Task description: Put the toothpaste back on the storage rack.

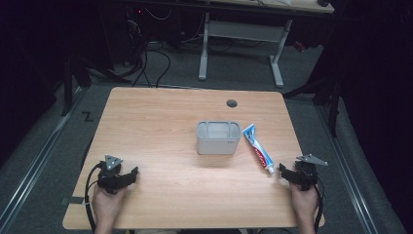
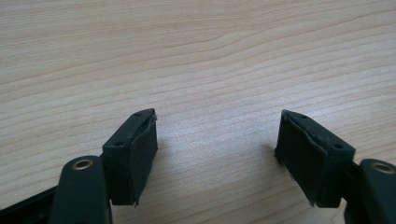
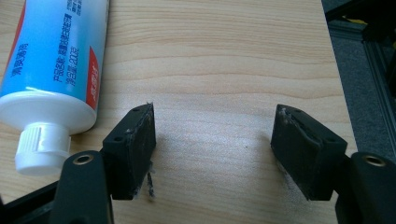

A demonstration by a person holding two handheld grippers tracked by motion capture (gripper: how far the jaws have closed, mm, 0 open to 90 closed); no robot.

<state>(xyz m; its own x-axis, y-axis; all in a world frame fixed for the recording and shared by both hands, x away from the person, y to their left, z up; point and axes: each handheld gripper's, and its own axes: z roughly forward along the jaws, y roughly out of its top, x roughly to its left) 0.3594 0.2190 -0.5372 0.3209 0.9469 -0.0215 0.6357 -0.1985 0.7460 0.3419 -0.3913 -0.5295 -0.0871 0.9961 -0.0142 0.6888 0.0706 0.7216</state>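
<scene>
Wooden counter (image 1: 160, 122): tube (image 1: 258, 154) lies flat right of the grey bin (image 1: 217, 138), cap just beside my right tongs (image 3: 212, 144). Both right and left tongs (image 2: 215, 149) gape wide, holding nothing.

One camera overhead, one riding on each gripper.
The high view looks forward and down from the person's side, taking in the whole table (image 1: 160, 117) and floor beyond. Both gripper views sit low and close over the wood, facing along their own jaws. The right one shares the tube (image 3: 51, 60) (image 1: 258, 154) near the table's right edge with the high view.
</scene>
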